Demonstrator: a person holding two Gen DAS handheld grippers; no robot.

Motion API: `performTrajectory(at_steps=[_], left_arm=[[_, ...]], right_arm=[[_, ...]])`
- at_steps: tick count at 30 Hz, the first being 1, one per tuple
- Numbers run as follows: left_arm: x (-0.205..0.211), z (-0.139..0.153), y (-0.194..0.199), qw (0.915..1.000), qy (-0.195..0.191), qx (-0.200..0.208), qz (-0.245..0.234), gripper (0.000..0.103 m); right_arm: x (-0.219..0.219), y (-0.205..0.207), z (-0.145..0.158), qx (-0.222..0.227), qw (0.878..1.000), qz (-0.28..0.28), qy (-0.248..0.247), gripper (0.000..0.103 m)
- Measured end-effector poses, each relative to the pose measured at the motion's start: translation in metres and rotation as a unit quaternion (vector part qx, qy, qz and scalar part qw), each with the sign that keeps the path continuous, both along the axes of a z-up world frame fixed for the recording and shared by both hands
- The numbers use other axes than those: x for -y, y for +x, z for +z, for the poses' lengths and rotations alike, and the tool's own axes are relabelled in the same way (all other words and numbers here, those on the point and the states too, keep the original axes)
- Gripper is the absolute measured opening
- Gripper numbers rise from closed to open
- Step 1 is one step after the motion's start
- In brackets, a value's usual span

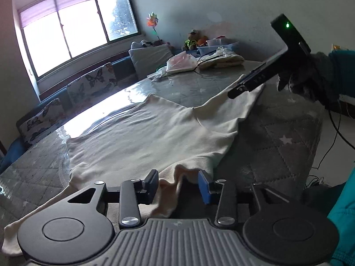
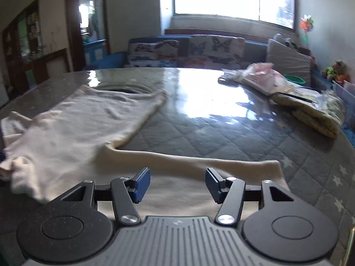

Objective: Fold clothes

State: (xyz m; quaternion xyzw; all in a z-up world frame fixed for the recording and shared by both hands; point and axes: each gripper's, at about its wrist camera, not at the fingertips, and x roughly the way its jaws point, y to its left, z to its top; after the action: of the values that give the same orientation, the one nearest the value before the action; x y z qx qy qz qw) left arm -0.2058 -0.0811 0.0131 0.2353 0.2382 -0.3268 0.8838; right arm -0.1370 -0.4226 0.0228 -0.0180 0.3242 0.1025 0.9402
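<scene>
A cream long-sleeved shirt [image 1: 155,133] lies spread on the grey quilted table [image 1: 277,133]. In the left wrist view my left gripper [image 1: 178,185] is at the shirt's near edge. A bunched fold of cloth rises between its jaws, with a dark gap beside the right pad [image 1: 203,186]. My right gripper [image 1: 244,84], held by a gloved hand, hovers at the far sleeve end. In the right wrist view that right gripper [image 2: 177,182] stands open just above the stretched sleeve [image 2: 199,161]. The shirt body [image 2: 66,133] spreads to its left.
Folded yellowish clothes in plastic [image 2: 310,115] and a pink packet [image 2: 261,75] sit at the table's far right. Butterfly cushions [image 2: 210,48] line a bench under the window. A black cable [image 1: 335,128] hangs off the table's right edge, and storage bins [image 1: 217,44] stand against the wall.
</scene>
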Motion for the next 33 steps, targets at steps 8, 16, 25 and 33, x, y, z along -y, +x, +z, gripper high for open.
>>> performTrajectory(at_steps=[8, 16, 25, 33], left_arm=[[0.007, -0.018, 0.001, 0.9996, 0.023, 0.003, -0.014, 0.009], [-0.007, -0.018, -0.003, 0.9991, 0.024, -0.014, -0.033, 0.005], [-0.045, 0.012, 0.015, 0.9981, -0.054, -0.029, 0.006, 0.01], [-0.037, -0.001, 0.064, 0.9931, -0.077, -0.056, 0.069, 0.01]], right_arm=[[-0.064, -0.02, 0.026, 0.018, 0.993, 0.117, 0.008, 0.056], [-0.142, -0.007, 0.01, 0.016, 0.978, 0.205, -0.029, 0.056], [-0.158, -0.023, -0.01, 0.001, 0.965, 0.252, -0.075, 0.056], [-0.151, -0.018, -0.005, -0.001, 0.973, 0.228, -0.043, 0.057]])
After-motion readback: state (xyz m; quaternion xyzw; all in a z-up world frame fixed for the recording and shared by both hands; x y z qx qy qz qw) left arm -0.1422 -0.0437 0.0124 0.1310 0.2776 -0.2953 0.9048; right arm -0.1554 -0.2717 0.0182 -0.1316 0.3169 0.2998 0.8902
